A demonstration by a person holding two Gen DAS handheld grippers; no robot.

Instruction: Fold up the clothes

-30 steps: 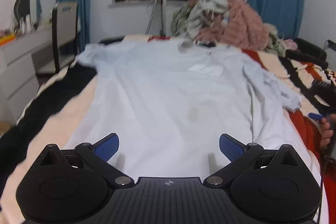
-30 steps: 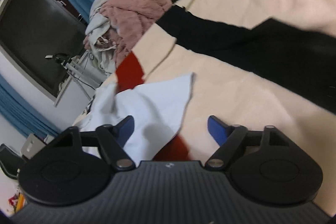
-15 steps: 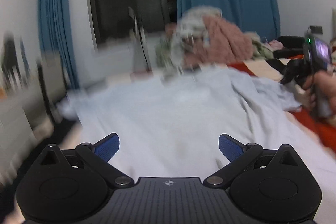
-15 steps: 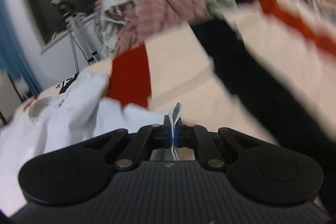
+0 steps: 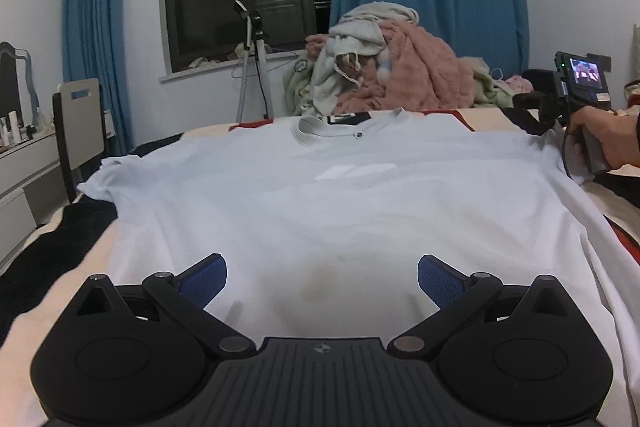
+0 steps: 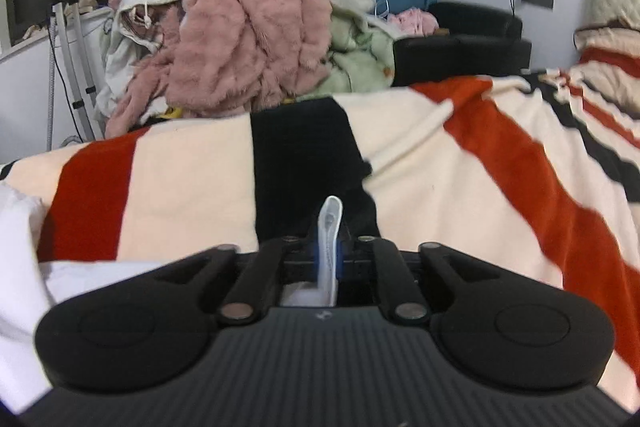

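A pale blue T-shirt [image 5: 328,195] lies spread flat, front up, on the striped bed blanket [image 6: 440,163], collar at the far end. My left gripper [image 5: 322,277] is open, its blue pads wide apart just above the shirt's near hem. My right gripper [image 6: 329,255] is shut on a fold of the shirt's sleeve edge [image 6: 330,223], which sticks up between the fingers. In the left wrist view the right gripper's body [image 5: 576,95] shows at the far right, held by a hand at the shirt's right sleeve.
A heap of clothes [image 5: 388,67] with a pink fleece [image 6: 240,39] lies at the bed's far end. A garment steamer stand [image 5: 256,67] is by the window. A chair [image 5: 80,131] and white drawers [image 5: 20,187] are on the left. A black armchair [image 6: 460,43] is at the back right.
My right gripper closed on the shirt's right sleeve and drew it outward, so the sleeve now lies stretched flat. My left gripper dropped lower over the hem and stayed open.
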